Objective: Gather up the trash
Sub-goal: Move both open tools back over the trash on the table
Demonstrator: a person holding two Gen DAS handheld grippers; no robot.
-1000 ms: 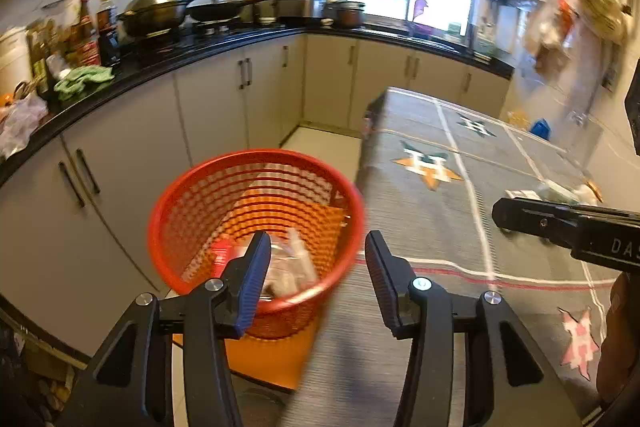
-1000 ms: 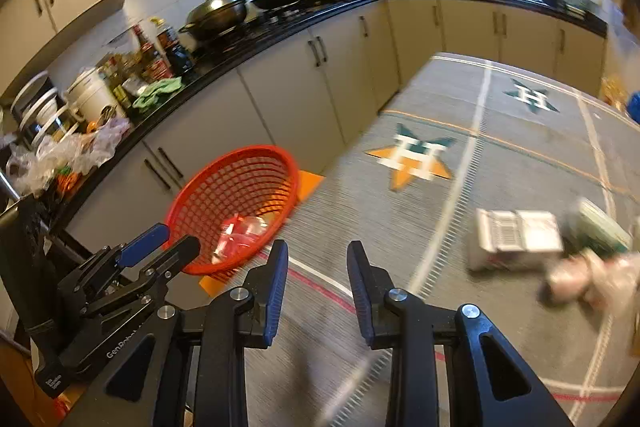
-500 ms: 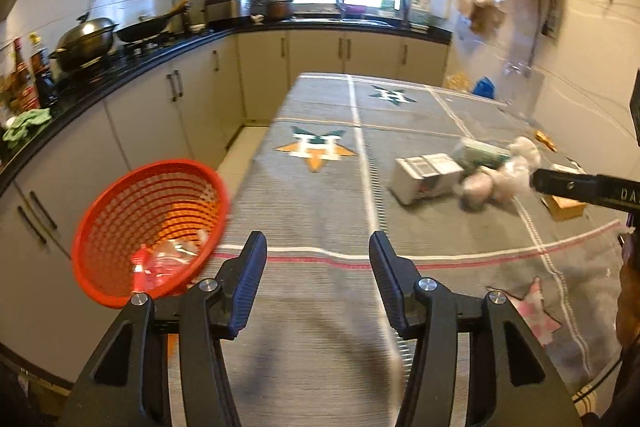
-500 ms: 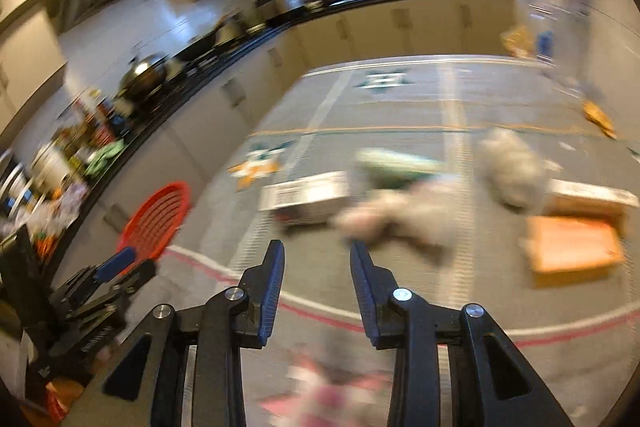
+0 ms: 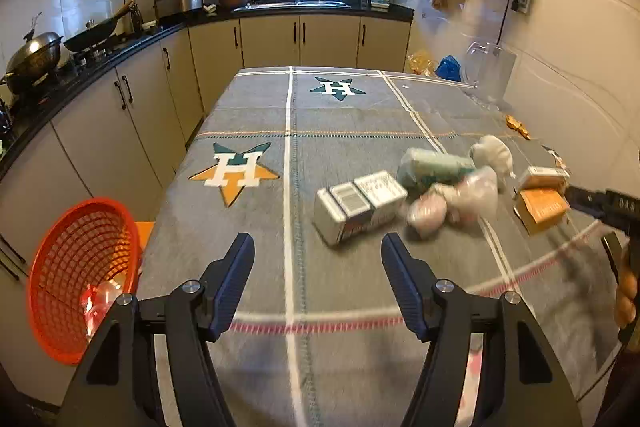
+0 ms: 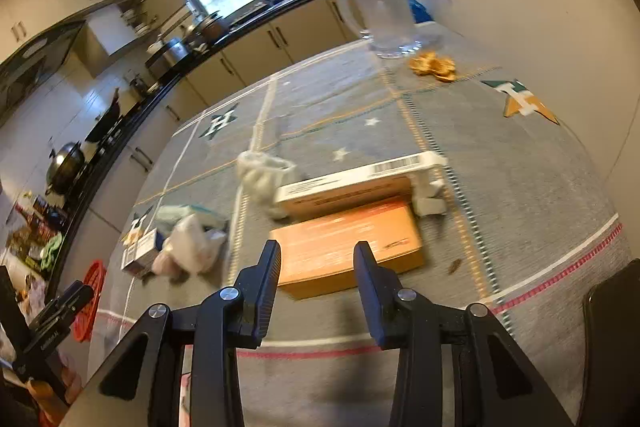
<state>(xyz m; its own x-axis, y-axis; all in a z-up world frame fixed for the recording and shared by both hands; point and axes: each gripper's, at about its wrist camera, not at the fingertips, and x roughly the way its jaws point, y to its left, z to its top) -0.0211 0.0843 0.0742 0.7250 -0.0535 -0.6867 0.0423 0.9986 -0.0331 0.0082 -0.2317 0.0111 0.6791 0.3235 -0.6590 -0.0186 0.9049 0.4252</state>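
Right now my left gripper (image 5: 318, 259) hangs wide open and empty at the bottom of its frame, the white carton (image 5: 358, 205) just above it, the red basket (image 5: 80, 279) at lower left. My right gripper (image 6: 316, 271), parted and empty, faces the orange box (image 6: 348, 247) at mid-frame.

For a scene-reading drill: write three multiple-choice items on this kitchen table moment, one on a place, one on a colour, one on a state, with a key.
1. Where is the basket?
A. Beside the table's left edge
B. On the table
C. On the counter

2. What colour is the flat box ahead of the right hand-held gripper?
A. Blue
B. Orange
C. Black

3. The left hand-held gripper is:
A. Shut on a box
B. Shut on a bag
C. Open, holding nothing

Key: 1 A, it sits below the tablecloth's left edge. 2 B, its top face is orange. 3 C, bare cloth shows between its jaws.
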